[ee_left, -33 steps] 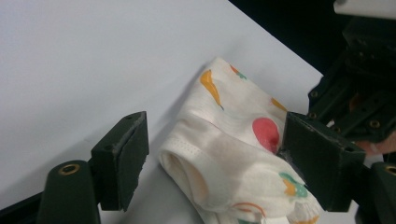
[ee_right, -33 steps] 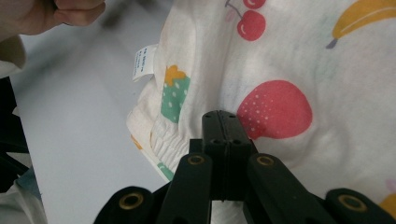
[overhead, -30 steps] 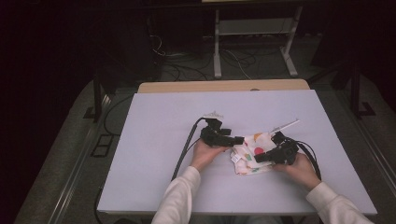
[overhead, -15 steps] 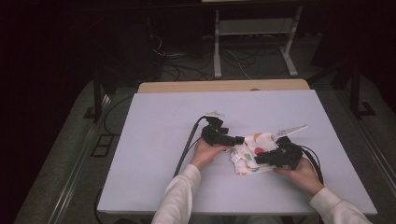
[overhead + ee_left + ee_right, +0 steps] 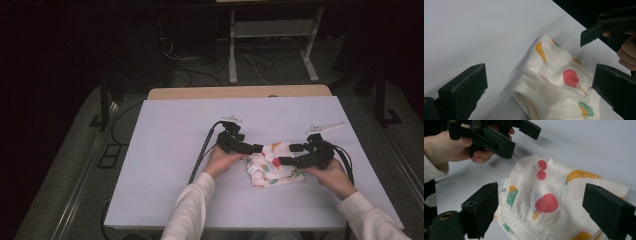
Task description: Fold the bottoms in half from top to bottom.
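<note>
2 claws, left [image 5: 258, 148] and right [image 5: 287, 154], both spread apart, 1 folded fruit-print cloth [image 5: 274, 169] between

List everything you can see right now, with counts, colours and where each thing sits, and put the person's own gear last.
Folded garment: one, white with a fruit print (strawberry, cherries, bananas), on the table's near middle, between the two grippers.
Table: one, pale lavender-white top, with a wooden edge along its far side.
Frame legs: white metal, on the dark floor beyond the table.
Floor cables: several, dark and light, behind the table.
Left gripper: one, black, jaws open, at the garment's left end, cable trailing off the near edge.
Right gripper: one, black, jaws open, over the garment's right side.
Hands: two, in white sleeves, entering from the bottom.
</note>
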Available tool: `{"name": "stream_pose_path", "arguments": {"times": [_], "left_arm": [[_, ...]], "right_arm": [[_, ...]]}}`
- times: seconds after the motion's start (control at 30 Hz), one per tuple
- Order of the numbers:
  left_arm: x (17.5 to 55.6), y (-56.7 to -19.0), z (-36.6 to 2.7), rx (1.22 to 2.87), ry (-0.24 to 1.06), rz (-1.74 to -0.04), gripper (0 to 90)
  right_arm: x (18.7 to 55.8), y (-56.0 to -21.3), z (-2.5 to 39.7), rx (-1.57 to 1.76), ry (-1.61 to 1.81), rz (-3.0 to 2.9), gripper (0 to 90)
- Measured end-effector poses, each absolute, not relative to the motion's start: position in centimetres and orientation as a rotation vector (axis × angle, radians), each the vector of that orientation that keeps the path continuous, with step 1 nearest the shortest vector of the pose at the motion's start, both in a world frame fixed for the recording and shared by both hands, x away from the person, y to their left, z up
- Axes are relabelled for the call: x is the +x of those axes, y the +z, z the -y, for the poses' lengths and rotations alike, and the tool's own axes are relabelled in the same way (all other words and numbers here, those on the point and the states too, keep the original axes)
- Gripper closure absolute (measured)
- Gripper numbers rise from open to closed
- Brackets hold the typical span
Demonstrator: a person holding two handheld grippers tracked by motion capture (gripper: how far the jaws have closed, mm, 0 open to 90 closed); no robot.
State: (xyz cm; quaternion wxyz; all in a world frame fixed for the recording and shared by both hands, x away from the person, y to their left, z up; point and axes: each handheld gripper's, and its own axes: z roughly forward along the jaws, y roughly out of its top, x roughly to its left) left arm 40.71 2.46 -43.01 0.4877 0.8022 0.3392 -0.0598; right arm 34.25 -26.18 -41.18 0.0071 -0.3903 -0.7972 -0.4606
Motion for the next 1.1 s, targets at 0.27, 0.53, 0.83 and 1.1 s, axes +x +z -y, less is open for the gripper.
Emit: {"name": "stream_pose_path", "arguments": {"times": [0.27,0.53,0.83,1.1], "left_arm": [[41.2,-42.3,-2.7,1.948,-0.12,-0.818,0.0],[42.0,-42.0,-3.0,1.955,-0.109,-0.811,0.0],[42.7,-42.6,-3.7,1.94,-0.131,-0.832,0.0],[43.3,-43.9,-3.4,1.962,-0.16,-0.886,0.2]], "right_arm": [[35.3,-40.2,27.3,-1.225,-1.494,2.459,0.0],[36.8,-39.9,28.1,-1.264,-1.492,2.455,0.0],[38.7,-41.0,29.5,-1.359,-1.478,2.42,0.0],[39.7,-42.3,29.8,-1.403,-1.468,2.418,0.0]]}}
